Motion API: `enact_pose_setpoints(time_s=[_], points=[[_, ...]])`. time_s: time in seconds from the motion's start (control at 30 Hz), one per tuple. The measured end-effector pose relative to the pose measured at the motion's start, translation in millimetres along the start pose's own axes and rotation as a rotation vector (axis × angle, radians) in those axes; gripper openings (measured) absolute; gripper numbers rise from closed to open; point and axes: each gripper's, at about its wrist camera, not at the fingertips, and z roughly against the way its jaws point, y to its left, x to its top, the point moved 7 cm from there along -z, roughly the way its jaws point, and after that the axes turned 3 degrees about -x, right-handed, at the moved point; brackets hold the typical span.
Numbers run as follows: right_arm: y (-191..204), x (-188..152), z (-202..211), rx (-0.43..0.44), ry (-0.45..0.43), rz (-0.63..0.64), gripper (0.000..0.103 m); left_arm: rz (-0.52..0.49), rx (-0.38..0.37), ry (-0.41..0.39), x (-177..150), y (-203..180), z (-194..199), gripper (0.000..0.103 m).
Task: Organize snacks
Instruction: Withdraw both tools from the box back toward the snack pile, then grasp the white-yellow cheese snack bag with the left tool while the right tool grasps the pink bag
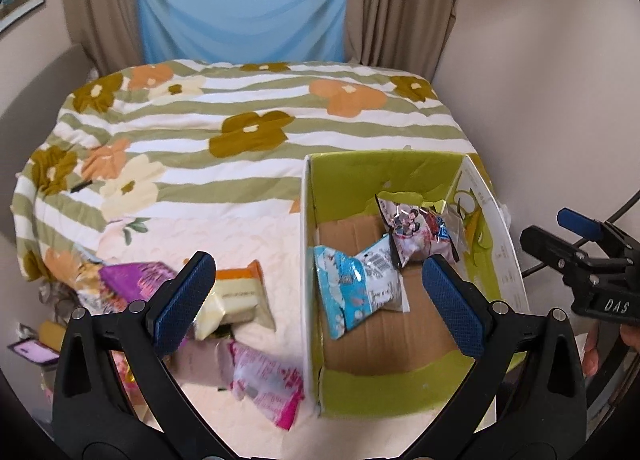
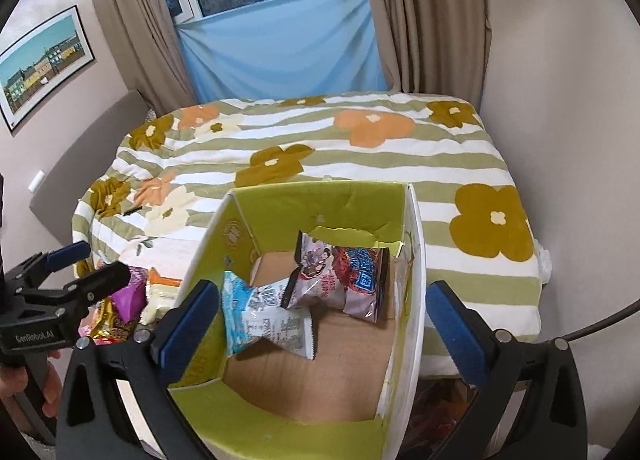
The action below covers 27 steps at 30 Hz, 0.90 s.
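A green cardboard box (image 1: 404,172) (image 2: 320,200) stands open on the bed. Inside lie a blue-and-white snack packet (image 1: 356,292) (image 2: 260,316) and a grey-pink packet (image 1: 420,232) (image 2: 340,276). Left of the box, loose snacks lie on the bed: a pink packet (image 1: 268,380), an orange-and-cream packet (image 1: 240,292) and a purple packet (image 1: 136,280). My left gripper (image 1: 320,304) is open and empty, above the box's left wall. My right gripper (image 2: 332,324) is open and empty, above the box. Each gripper shows in the other's view, the right (image 1: 576,252) and the left (image 2: 68,280).
The bed carries a striped floral blanket (image 1: 240,128) (image 2: 360,140). A wall stands close on the right (image 1: 540,80). Curtains and a blue cloth (image 2: 280,44) hang behind the bed. More small packets lie at the bed's left edge (image 1: 36,348).
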Motion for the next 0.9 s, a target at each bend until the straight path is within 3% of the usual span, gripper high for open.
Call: enact_pose_setpoints(time_s=[0.3, 0.47, 0.9], points=[[29.9, -16.7, 37.4, 0.013, -0.048, 0.012, 0.103, 0.033, 0.017, -0.053, -32.2, 32.6, 50.5, 0.102], [66.1, -30.3, 57.1, 0.015, -0.095, 0.014, 0.103, 0.047, 0.028, -0.068, -59.1, 71.9, 80.7, 0.102], [232.7, -72.0, 36.7, 0.232, -0.042, 0.134, 0.103, 0.213, 0.158, -0.017, -148.6, 232.6, 136.6, 0.102]])
